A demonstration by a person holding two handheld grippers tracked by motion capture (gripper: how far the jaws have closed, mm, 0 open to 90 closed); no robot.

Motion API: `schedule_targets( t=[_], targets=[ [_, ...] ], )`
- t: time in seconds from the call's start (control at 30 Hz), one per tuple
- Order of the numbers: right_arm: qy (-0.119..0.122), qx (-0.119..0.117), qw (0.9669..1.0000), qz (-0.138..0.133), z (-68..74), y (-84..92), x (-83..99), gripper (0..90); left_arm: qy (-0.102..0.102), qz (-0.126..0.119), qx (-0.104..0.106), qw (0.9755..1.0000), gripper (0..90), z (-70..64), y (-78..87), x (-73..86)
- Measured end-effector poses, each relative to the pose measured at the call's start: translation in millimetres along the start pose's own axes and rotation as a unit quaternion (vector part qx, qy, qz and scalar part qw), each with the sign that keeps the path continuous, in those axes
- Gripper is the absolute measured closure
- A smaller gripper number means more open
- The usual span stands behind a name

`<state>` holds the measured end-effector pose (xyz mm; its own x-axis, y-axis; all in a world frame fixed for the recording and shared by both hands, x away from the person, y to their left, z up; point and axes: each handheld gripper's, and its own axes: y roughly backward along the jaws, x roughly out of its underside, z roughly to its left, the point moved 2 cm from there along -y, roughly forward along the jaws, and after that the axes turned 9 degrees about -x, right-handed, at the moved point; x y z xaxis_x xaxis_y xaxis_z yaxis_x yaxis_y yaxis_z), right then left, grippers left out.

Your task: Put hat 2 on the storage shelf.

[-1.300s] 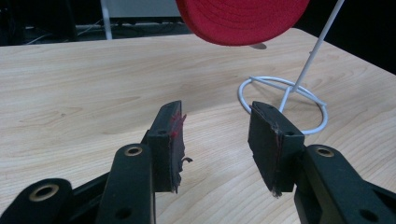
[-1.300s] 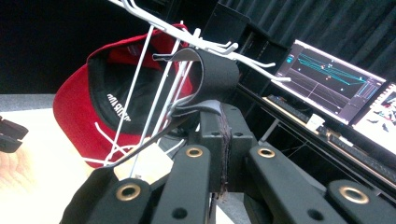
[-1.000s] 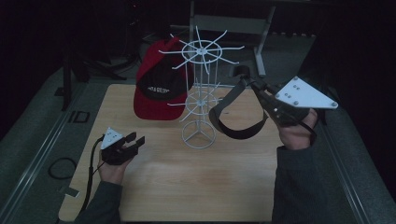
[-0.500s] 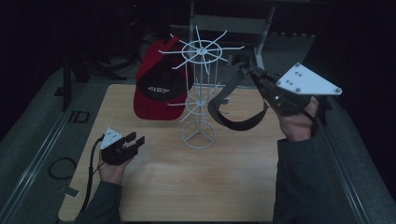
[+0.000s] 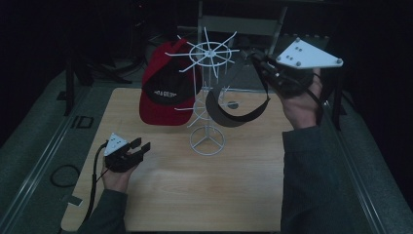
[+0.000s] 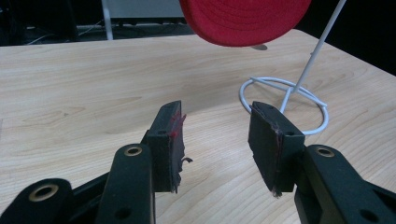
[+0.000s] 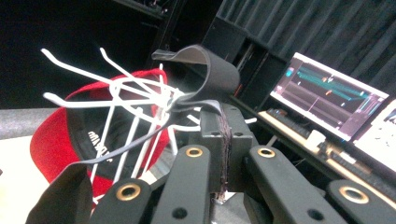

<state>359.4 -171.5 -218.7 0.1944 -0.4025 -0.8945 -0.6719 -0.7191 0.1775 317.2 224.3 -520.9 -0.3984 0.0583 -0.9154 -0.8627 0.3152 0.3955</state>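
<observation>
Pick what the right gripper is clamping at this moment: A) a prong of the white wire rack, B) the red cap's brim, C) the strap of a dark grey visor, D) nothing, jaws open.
C: the right gripper has its jaws closed on the thin strap of the dark grey visor, which hangs beside the white wire rack, while the red cap hangs on the rack's far side.

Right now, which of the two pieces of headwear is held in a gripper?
The dark grey visor: the right gripper is shut on its band, holding it up beside the white wire rack. The red cap hangs on that rack.
</observation>
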Motion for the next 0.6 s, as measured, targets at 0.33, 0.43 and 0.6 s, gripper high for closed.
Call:
schedule_targets(
  t=[0.33, 0.43, 0.6],
  targets=[
    [-0.01, -0.011, 0.9987, 0.049, -0.7, -16.8, 22.5, 88.9, 0.002, -0.001, 0.0, 1.0, 55.5, 0.9, 0.4, -0.1],
    [-0.018, -0.016, 0.9982, 0.055, -0.8, -14.9, 31.3, 82.0, 0.0, 0.0, 0.0, 1.0, 55.6, 0.5, 0.3, 0.2],
    [-0.023, -0.007, 0.9979, 0.061, 0.2, -10.1, 42.8, 68.1, -0.001, 0.001, 0.0, 1.0, 55.5, -0.7, -0.6, 0.5]
  ],
)
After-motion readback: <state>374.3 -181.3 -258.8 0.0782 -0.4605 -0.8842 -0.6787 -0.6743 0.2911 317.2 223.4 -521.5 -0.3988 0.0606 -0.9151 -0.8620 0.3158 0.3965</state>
